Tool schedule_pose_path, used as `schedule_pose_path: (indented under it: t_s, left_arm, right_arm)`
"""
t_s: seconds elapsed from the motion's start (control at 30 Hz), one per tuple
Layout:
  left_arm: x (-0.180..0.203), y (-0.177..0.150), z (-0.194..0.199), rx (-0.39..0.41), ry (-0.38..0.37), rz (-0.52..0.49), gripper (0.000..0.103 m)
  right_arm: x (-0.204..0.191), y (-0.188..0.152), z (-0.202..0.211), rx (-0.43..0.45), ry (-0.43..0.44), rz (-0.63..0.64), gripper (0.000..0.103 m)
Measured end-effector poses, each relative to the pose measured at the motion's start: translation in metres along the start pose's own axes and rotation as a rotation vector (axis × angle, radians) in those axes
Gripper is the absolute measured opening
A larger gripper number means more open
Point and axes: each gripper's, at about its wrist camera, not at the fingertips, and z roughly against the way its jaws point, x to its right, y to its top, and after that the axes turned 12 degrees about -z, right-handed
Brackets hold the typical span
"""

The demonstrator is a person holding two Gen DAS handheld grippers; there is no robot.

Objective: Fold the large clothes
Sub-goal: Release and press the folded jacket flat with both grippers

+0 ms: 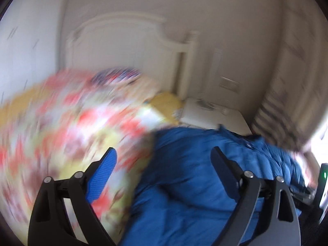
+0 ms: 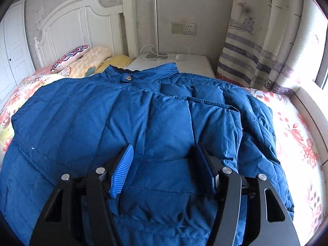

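While the left wrist view is smeared with blur, the right wrist view is sharp and shows a blue padded jacket [image 2: 127, 114] spread across a bed, its collar [image 2: 141, 72] toward the white headboard [image 2: 82, 22] and its right side folded inward over the chest. The jacket lies on a floral bedsheet [image 2: 297, 135], with pillows [image 2: 86, 61] stacked just beyond the collar.

The right gripper [image 2: 164, 160] hangs low over the jacket's lower front, its fingers [image 2: 122, 170] partly apart with nothing clamped between them; quilted fabric shows in the gap, but the pads are not pressing on it.

The left gripper [image 1: 164, 157] has its fingers [image 1: 102, 176] spread wide and empty. Below it, the jacket [image 1: 184, 184] fills the lower right and the floral bedsheet [image 1: 71, 127] the left.

A white nightstand [image 2: 194, 61] stands beside the headboard, carrying a lamp [image 2: 155, 26] with a thin metal stem. A striped curtain [image 2: 256, 41] hangs to the right.
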Motion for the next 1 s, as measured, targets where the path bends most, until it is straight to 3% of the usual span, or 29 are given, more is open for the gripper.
schedule_pose_path:
  t_s: [0.07,0.13,0.27,0.3,0.37,0.63,0.77,0.87,0.93,1.0]
  left_arm:
    - [0.025,0.018,-0.015,-0.009,-0.071,-0.098,0.101]
    - [0.045,0.026,-0.05,-0.084,-0.11,-0.159,0.101]
    - [0.059,-0.002,-0.145,-0.364,-0.137,-0.189,0.101]
    - [0.06,-0.011,-0.156,-0.383,-0.143,-0.196,0.101]
    - [0.059,-0.02,-0.158,-0.338,-0.146,-0.198,0.101]
    - [0.062,-0.02,-0.158,-0.338,-0.135,-0.207,0.101]
    - [0.059,-0.021,-0.154,-0.332,-0.132,-0.206,0.101]
    - [0.059,-0.021,-0.154,-0.331,-0.134,-0.202,0.101]
    - [0.059,-0.022,-0.154,-0.33,-0.135,-0.202,0.101]
    - [0.059,-0.021,-0.154,-0.332,-0.136,-0.2,0.101]
  right_arm:
    - [-0.002,-0.001,0.0,0.001,0.0,0.0,0.059]
    - [-0.003,-0.001,0.001,-0.001,0.008,-0.005,0.059]
    - [-0.002,-0.003,0.001,-0.002,0.016,-0.011,0.059]
    - [-0.002,-0.003,0.001,-0.002,0.016,-0.009,0.059]
    - [-0.001,-0.003,0.001,-0.001,0.019,-0.006,0.059]
    - [-0.004,0.017,0.027,0.051,0.021,-0.107,0.06]
    - [-0.048,0.048,0.036,0.124,0.03,0.024,0.073]
    - [-0.068,0.055,-0.008,0.026,-0.04,0.1,0.075]
    - [-0.066,0.043,-0.051,-0.094,-0.097,0.135,0.077]
    - [-0.058,0.038,-0.054,-0.067,-0.053,0.108,0.078]
